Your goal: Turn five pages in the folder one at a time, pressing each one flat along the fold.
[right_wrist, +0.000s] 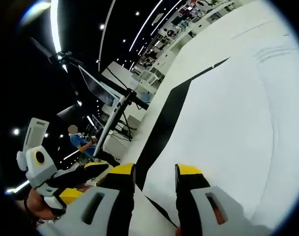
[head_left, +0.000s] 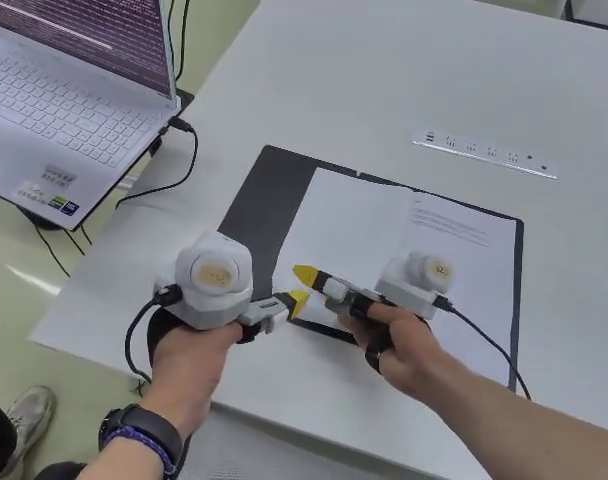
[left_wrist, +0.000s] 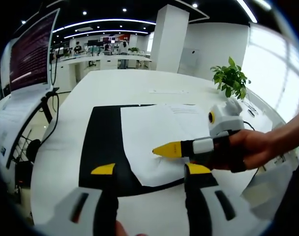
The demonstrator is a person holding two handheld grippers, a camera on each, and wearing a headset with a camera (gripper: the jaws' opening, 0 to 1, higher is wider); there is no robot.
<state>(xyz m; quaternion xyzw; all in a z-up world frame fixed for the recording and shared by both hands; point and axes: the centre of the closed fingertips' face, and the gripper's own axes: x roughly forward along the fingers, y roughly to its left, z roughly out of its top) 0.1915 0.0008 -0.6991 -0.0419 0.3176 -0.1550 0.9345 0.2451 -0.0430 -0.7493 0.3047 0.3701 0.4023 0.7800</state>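
Observation:
A black folder (head_left: 256,200) lies open on the white table, with a white page (head_left: 384,235) spread across it. My right gripper (head_left: 309,275) points left over the page's lower left corner, yellow tips just above the paper. In the right gripper view its jaws (right_wrist: 155,170) stand a little apart over the page (right_wrist: 228,108) and the folder's black edge (right_wrist: 174,105), with nothing clearly held. My left gripper (head_left: 296,300) sits at the folder's near edge, tip close to the right one. Its own view shows it (left_wrist: 150,169) open wide, framing the page (left_wrist: 149,130) and the right gripper (left_wrist: 164,149).
A laptop (head_left: 64,90) stands at the far left with cables (head_left: 179,165) running off the table edge. A white power strip (head_left: 484,152) lies beyond the folder. A potted plant (left_wrist: 231,78) is at the far right. The table's near edge is right under my hands.

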